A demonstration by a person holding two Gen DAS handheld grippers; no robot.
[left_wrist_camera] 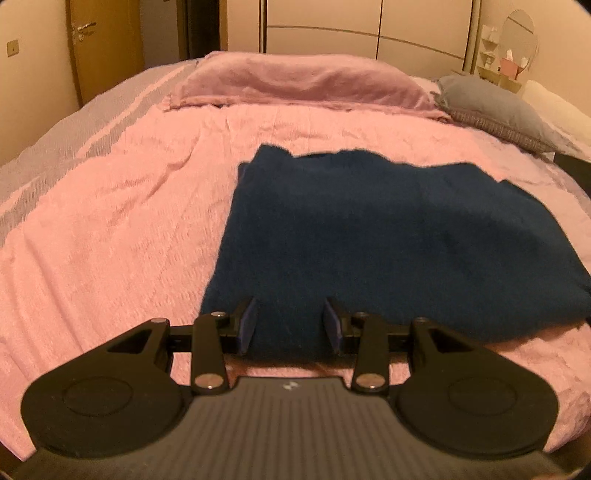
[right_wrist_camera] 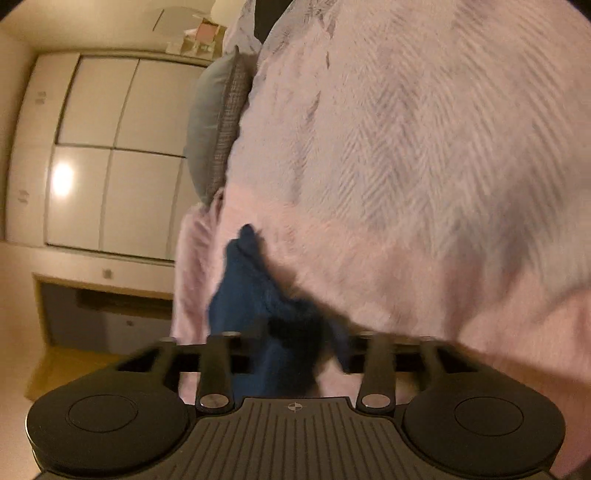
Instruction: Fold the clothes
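Observation:
A dark blue garment (left_wrist_camera: 369, 229) lies folded flat on the pink bedspread (left_wrist_camera: 110, 240), right of the middle in the left wrist view. My left gripper (left_wrist_camera: 291, 325) hovers at its near edge with the blue pads apart; the cloth shows between them without being pinched. The right wrist view is rolled sideways and blurred. There the blue garment (right_wrist_camera: 251, 295) bunches up off the bedspread (right_wrist_camera: 406, 166) and fills the gap of my right gripper (right_wrist_camera: 295, 343). The cloth hides the right fingertips, so I cannot tell whether they press on it.
A folded pink blanket (left_wrist_camera: 295, 81) lies across the far end of the bed, with a grey cushion (left_wrist_camera: 491, 107) to its right. Beyond stand a white wardrobe (left_wrist_camera: 369, 29) and a wooden door (left_wrist_camera: 103, 44). Bare bedspread stretches left of the garment.

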